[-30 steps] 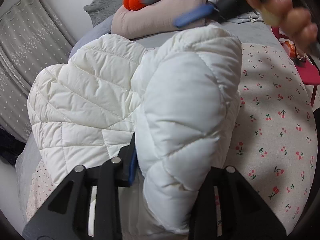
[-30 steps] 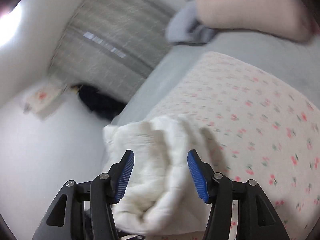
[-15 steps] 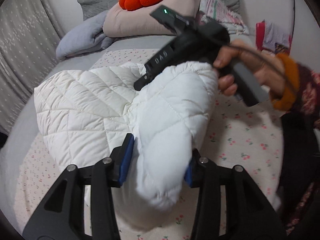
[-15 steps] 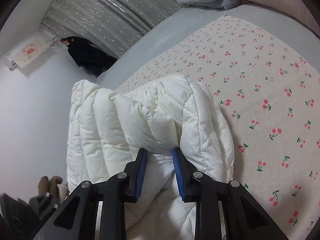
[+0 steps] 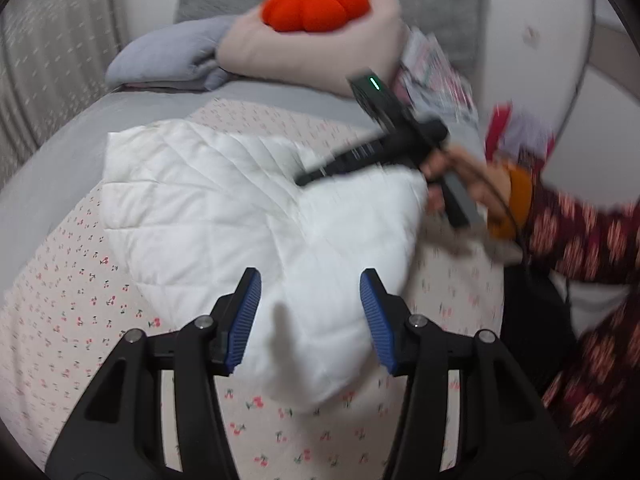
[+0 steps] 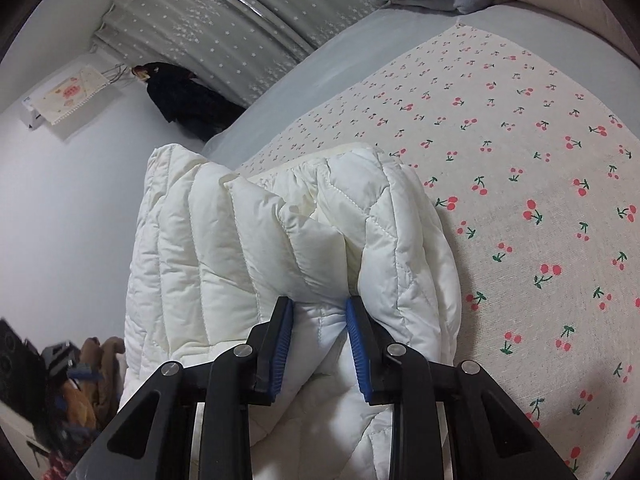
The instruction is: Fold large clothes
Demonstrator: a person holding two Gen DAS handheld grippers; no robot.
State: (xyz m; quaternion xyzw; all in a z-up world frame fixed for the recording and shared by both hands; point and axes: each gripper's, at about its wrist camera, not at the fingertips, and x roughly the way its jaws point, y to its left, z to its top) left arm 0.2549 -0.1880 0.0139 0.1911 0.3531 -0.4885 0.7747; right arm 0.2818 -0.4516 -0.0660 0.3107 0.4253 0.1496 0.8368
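Observation:
A white quilted puffer jacket lies bunched on the cherry-print bed cover. My left gripper hovers above its near end, jaws opening, blue pads clear of the fabric. In the right wrist view my right gripper is shut on a thick fold of the same jacket, both pads pressing into it. The left wrist view also shows the right gripper's black body, held by a hand at the jacket's far right edge.
Beyond the jacket a pink pillow carries an orange pumpkin cushion, with a blue-grey blanket beside it. A person's patterned sleeve crosses the right side. Grey curtains and a dark garment stand past the bed's edge.
My left gripper has let go of the jacket, opened and risen back from it. My right gripper came down over the jacket's folded edge and shut on it.

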